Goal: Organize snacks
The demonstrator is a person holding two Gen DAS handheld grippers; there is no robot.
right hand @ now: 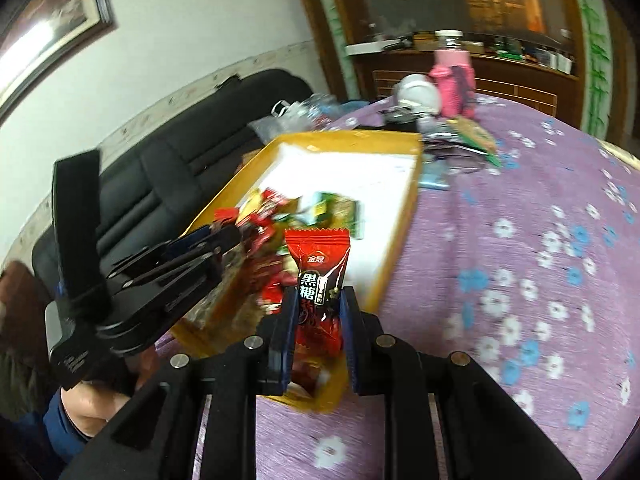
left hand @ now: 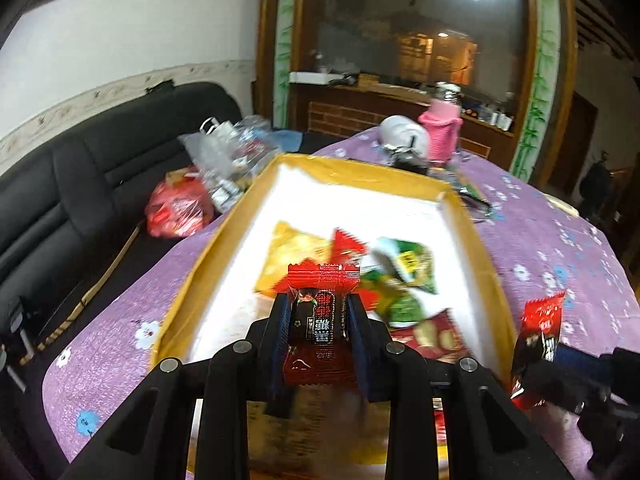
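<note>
1. Grippers first: left gripper (left hand: 318, 316) pinches a red-and-black candy packet (left hand: 320, 312) across its middle; right gripper (right hand: 318, 316) is clamped on a second candy packet (right hand: 320, 280) the same way, top crimp sticking up free
2. Packets look light, crinkly foil, slippery; hold by the padded middle, not the thin crimped ends, which would likely slide out
3. Yellow box (left hand: 208, 256) just past the left packet, on the purple tablecloth (left hand: 560, 240); snack pile (left hand: 360, 264) already lies inside, near end
4. Right packet is over the box's near corner
5. Far: pink bottle (left hand: 442, 128), black sofa (left hand: 80, 168)
</note>
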